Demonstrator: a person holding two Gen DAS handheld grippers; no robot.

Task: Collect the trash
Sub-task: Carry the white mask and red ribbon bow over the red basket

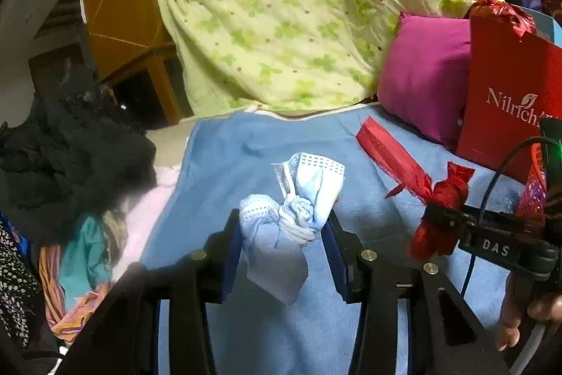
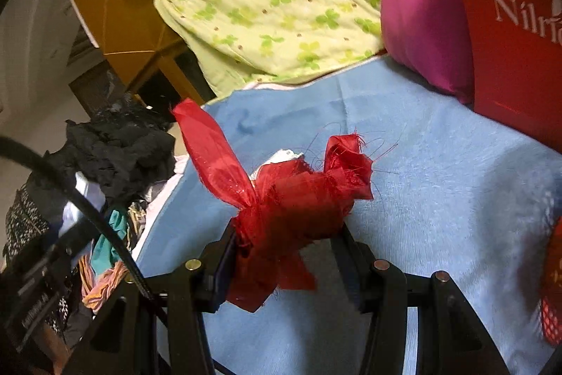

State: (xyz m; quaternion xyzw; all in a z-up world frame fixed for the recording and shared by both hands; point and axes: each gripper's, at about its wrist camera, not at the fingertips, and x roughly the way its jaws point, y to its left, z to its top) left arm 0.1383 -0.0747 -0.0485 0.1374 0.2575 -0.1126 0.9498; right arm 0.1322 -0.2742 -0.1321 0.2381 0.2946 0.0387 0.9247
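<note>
Trash here is two bundles, one in each gripper. A crumpled blue face mask [image 1: 298, 199], its white ear loops knotted around it, sits clamped between the fingers of the left gripper [image 1: 284, 227], with one corner hanging down below the pads. A knotted red ribbon [image 2: 291, 209] (frayed, with loose threads sticking out) is pinched in the right gripper [image 2: 288, 234]; one long tail stands up to the left and another end droops under the fingers. Both bundles are held up off the blue sheet [image 1: 246, 157] that covers the bed. In the left wrist view the right gripper shows at the right edge, the ribbon's long tail reaching back toward the pink cushion [image 1: 425, 76]. Beside that cushion stands a red paper bag [image 1: 505, 86] with white lettering. Behind lies a green clover-print quilt [image 1: 281, 16], and at the left edge of the bed sits a heap of dark and coloured clothes [image 1: 70, 157].
</note>
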